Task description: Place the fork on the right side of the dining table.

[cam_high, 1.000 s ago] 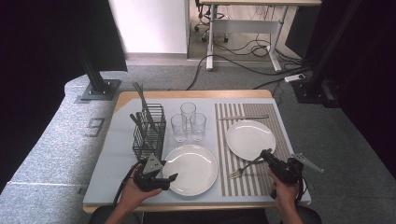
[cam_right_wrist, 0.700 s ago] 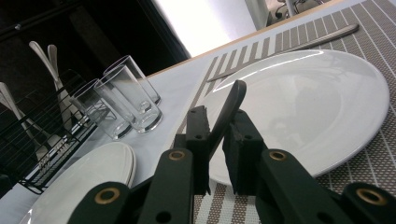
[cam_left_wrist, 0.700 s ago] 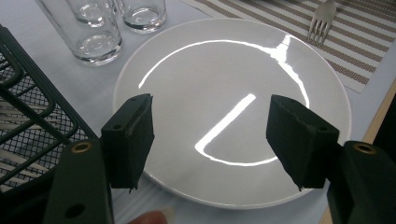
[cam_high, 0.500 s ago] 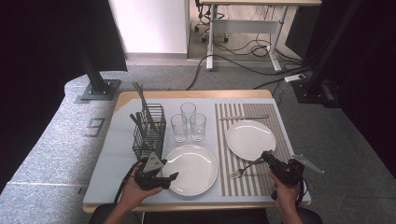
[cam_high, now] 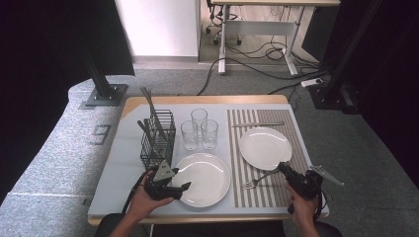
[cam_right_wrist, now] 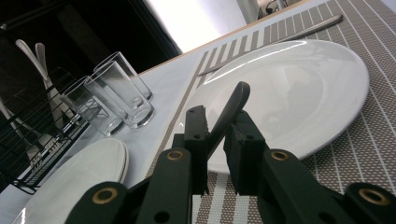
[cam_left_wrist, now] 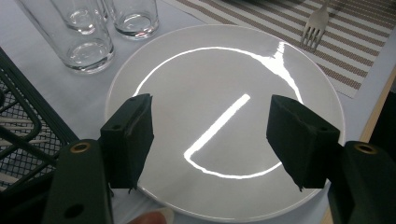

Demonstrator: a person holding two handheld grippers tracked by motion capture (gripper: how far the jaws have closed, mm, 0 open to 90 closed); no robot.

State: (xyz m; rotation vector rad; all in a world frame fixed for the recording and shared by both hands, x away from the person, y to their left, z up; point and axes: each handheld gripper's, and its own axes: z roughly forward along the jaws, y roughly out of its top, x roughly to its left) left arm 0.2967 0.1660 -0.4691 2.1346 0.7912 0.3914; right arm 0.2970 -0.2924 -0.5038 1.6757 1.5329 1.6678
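- Hardly anything has shifted since the earlier frames — both hands sit where they were, and the fork lies at the same slant on the striped placemat.
- Right gripper pinches the fork's handle between its pads; the tines rest on the placemat just beside the far plate — likely a placement being finished.
- Left gripper hovers spread over the near plate, gripping nothing.
- Beyond stand three glasses and a wire basket on the surface.
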